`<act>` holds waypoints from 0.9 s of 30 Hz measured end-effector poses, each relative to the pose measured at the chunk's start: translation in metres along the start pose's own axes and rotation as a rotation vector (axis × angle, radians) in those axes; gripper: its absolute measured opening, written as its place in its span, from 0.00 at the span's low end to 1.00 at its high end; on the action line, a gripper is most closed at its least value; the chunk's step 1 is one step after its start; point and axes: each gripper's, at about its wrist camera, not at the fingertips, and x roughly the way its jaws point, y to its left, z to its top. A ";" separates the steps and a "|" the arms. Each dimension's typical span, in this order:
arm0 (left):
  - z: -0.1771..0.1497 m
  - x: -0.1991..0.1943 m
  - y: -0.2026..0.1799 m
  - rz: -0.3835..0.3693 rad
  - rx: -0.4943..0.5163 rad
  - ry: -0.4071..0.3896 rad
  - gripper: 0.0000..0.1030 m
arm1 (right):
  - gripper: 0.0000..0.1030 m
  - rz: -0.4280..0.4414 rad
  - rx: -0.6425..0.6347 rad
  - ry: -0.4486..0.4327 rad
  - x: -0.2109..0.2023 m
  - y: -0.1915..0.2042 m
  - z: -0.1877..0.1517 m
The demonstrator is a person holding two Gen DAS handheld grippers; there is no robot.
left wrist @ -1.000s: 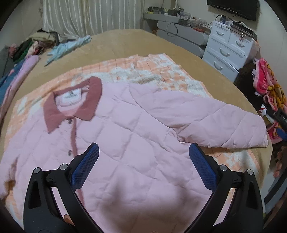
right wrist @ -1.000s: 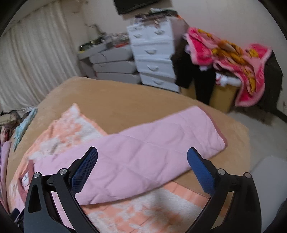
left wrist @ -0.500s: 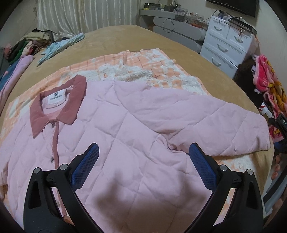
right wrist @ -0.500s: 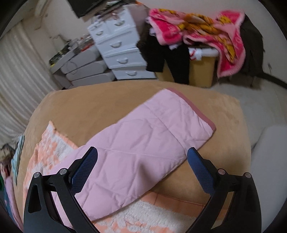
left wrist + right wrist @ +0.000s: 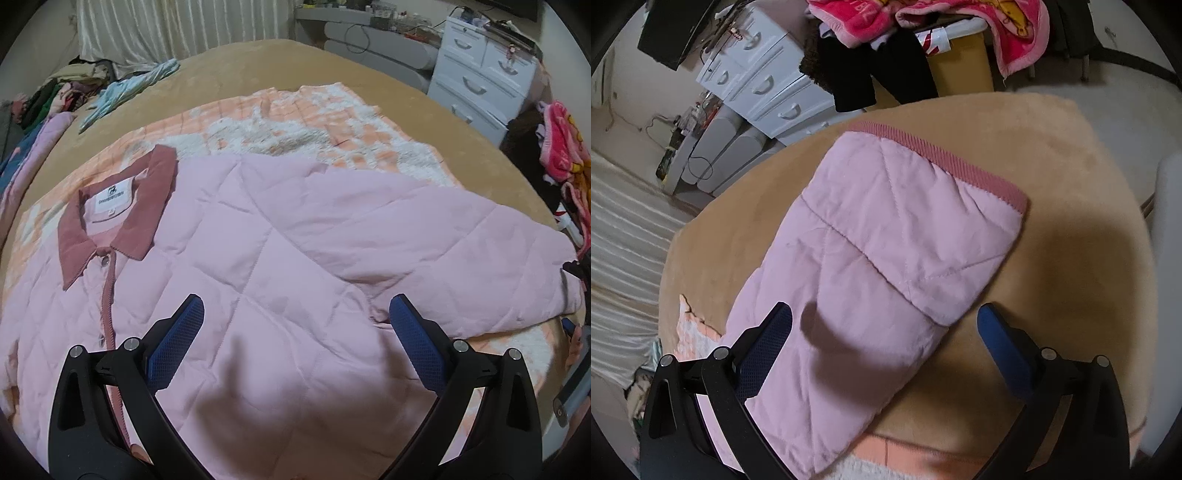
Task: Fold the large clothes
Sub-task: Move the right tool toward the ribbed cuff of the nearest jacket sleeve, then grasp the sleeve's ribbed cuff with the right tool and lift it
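— Which step is being done?

— The start, it seems. The pink jacket (image 5: 280, 266) is laid flat on the bed (image 5: 258, 62), buttons up, and no fold is seen yet. The left gripper (image 5: 291, 325) is held over its front, jaws wide apart, nothing between them.

— And the other one?

— The right gripper (image 5: 882, 328) is held over the sleeve (image 5: 886, 251), which is stretched out ahead of the jaws. Those jaws are wide apart too, nothing held.

— What is needed next?

— Probably the sleeve end is to be pinched and laid across the body.

— How does it look?

— Soft, puffy, stitched in diamonds. The cuff (image 5: 942, 162) and collar (image 5: 122, 210) are ribbed and darker.
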 end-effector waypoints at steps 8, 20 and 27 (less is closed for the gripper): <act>-0.003 -0.014 0.017 -0.026 -0.018 -0.036 0.91 | 0.44 0.105 0.010 -0.065 -0.007 -0.003 0.009; 0.005 -0.074 0.053 -0.043 -0.019 -0.129 0.91 | 0.22 0.388 -0.314 -0.283 -0.101 0.075 -0.009; 0.004 -0.110 0.083 -0.034 -0.045 -0.164 0.91 | 0.20 0.487 -0.496 -0.369 -0.157 0.114 -0.040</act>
